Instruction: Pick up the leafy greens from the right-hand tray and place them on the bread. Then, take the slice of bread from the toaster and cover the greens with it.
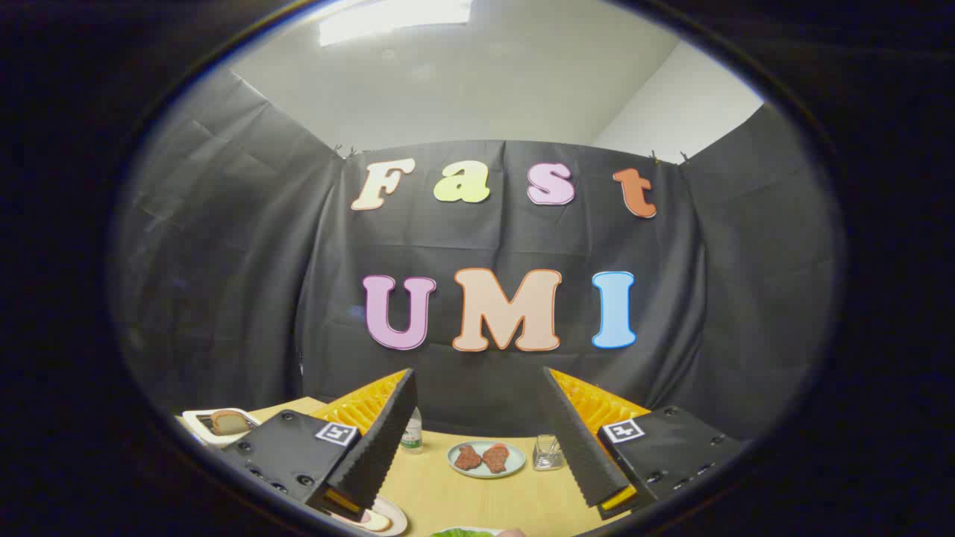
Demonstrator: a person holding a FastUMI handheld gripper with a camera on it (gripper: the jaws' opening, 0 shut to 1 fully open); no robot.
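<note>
Nearest the camera: leafy greens [464,532], just a green sliver on a light tray rim at the worktop's near edge, between the two fingers and below them, mostly cut off. A small pinkish bit sits just right of them, too little visible to identify.

Gripper [483,440] open, fingers spread wide, nothing between the pads, holding nothing. Both fingers tilt outward, each with a square marker tag on its black housing.

Under the left finger, near edge of the worktop: a round plate [394,516] carrying a bread slice [373,520] with something pinkish on it; partly hidden by the finger, so the topping is hard to tell.

Worktop [477,500] is light wood. Toward its far edge, in the gap between the fingers: a pale plate [486,459] with two reddish-brown meat pieces [481,456] lying side by side. Just right of that plate, close to the right finger, a small clear glass container [548,453]. Left of the plate, beside the left finger's pad, a small clear bottle [412,432] with a green label, standing upright.

Far left corner of the worktop: white toaster [216,426] with a bread slice in its slot [229,421], sticking up, brown crust visible. It sits beyond the left finger's housing, well apart from the greens.

Black cloth wall behind the worktop; white ceiling with a light panel above.
</note>
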